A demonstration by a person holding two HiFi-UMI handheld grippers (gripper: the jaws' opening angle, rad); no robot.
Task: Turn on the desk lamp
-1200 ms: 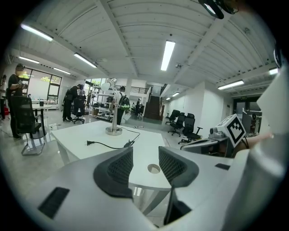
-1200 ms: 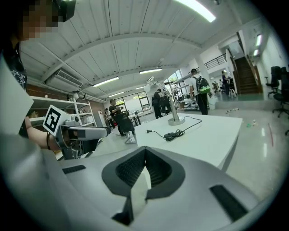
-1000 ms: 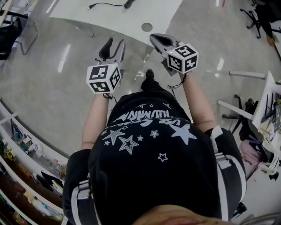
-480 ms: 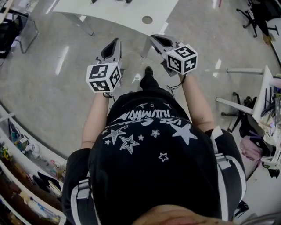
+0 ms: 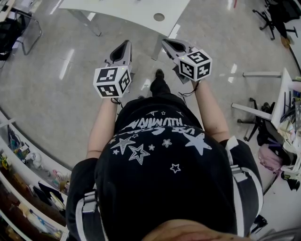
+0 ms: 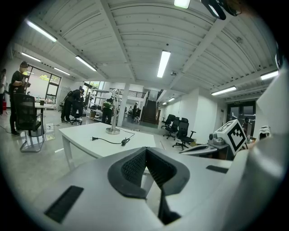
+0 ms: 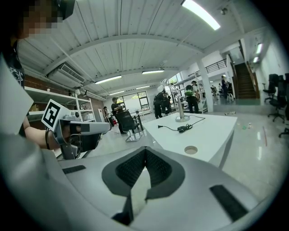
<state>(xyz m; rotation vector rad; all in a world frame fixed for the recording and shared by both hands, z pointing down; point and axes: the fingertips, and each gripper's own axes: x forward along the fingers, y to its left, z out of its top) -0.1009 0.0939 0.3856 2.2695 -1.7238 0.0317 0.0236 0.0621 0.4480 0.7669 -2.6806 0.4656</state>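
**Left gripper**: jaws pressed together, nothing between them, held out over the floor. **Table**: white, ahead of both grippers. **Lamp**: upright at the table's far end, well apart from either gripper. Its cord lies loose on the tabletop. **Right gripper**: jaws likewise closed and empty, beside the left, pointing toward the table's near edge.

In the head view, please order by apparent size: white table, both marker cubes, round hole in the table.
1. White table, though cut off.
2. Left cube and right cube: alike, unranked; both near the camera.
3. Round hole.
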